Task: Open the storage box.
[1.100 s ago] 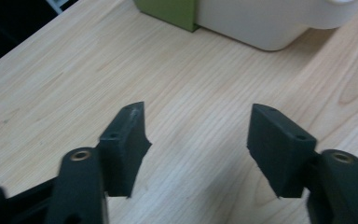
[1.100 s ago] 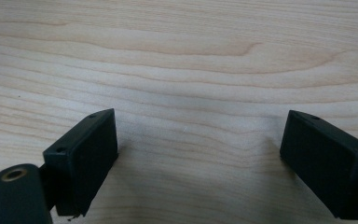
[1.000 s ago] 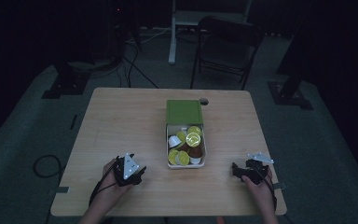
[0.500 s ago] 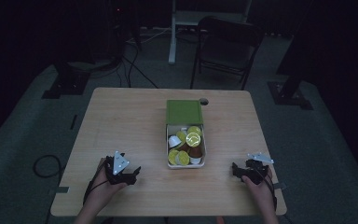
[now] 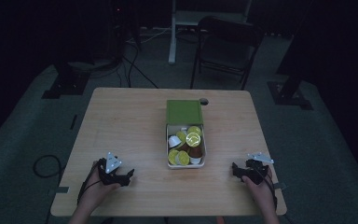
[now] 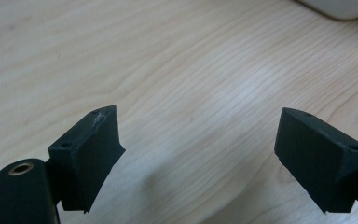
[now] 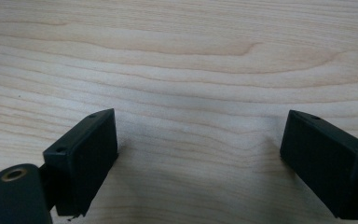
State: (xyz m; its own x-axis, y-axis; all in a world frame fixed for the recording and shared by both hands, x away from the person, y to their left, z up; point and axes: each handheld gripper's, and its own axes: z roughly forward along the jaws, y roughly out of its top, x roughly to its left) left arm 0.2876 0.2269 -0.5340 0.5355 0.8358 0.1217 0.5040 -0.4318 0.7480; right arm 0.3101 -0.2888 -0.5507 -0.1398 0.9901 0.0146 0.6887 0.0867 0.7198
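L gripper [image 5: 121,176] sat at lower left of the high view, resting on the table [image 5: 121,121] near the front edge, w/ the person's hand behind it. In the left gripper view its jaws stood wide apart w/ nothing between them, just bare wood grain; the gripper [image 6: 200,149] pointed toward the white corner of the box [image 6: 340,7] at the upper right of that frame. Probably parked there as a ready pose: open, low, aimed at the work.

Centre of the high view: the box [image 5: 185,163], white tray w/ its green lid [image 5: 184,112] flipped back toward the far side, so the contents were open to reach from the near side. Inside lay a jumble of coffee pods [image 5: 186,144], yellow-green tops, a few brown, one white, piled loosely, some tilted. A small dark thing [image 5: 204,101] sat just beyond the lid's upper right corner; too small to tell what.

R gripper [image 5: 244,170] sat at lower right of the high view, also down on the table, well apart from the box, hand behind. In the right gripper view its jaws were likewise spread wide and empty, the gripper [image 7: 200,154] over plain wood.

Both sat roughly evenly either side of the box, prob. so either could go in for a pod. Neither touched the box or pods.
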